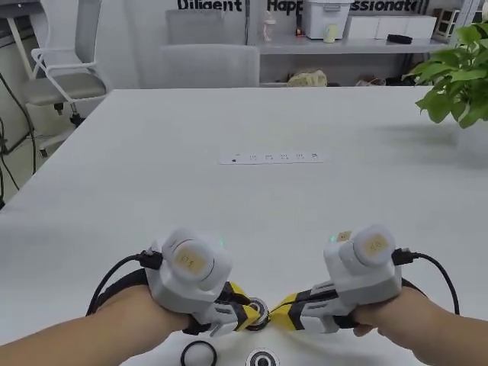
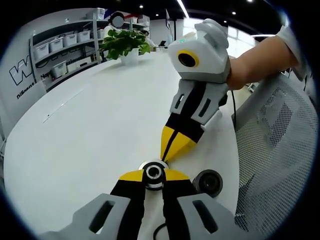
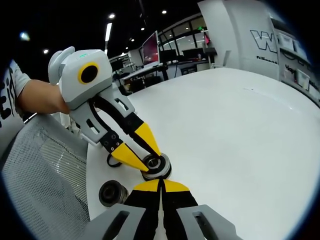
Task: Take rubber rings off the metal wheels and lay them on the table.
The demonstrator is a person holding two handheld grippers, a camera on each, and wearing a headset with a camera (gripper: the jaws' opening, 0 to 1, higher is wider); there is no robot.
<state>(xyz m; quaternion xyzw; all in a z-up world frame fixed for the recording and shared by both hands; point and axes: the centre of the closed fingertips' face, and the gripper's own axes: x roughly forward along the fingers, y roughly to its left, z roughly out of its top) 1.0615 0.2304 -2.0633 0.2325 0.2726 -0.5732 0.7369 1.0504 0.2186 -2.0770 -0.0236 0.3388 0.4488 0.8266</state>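
My left gripper (image 1: 245,314) (image 2: 153,176) is shut on a small metal wheel (image 1: 258,310) (image 2: 153,171) (image 3: 156,166), held just above the white table (image 1: 252,198) near its front edge. A dark rubber band circles the wheel's rim. My right gripper (image 1: 273,313) (image 3: 161,184) is shut, its yellow tips pressed against that rim; whether they pinch the rubber I cannot tell. A loose black rubber ring (image 1: 199,354) (image 3: 114,161) lies on the table under the left gripper. A second wheel (image 1: 262,358) (image 2: 207,182) (image 3: 112,192) with its rubber on sits beside it.
A flat white power strip (image 1: 271,158) lies mid-table. A leafy green plant (image 1: 457,72) (image 2: 125,42) stands at the far right. A mesh chair back (image 2: 280,150) (image 3: 40,165) is close to the front edge. White chairs (image 1: 61,69) stand beyond the far left corner.
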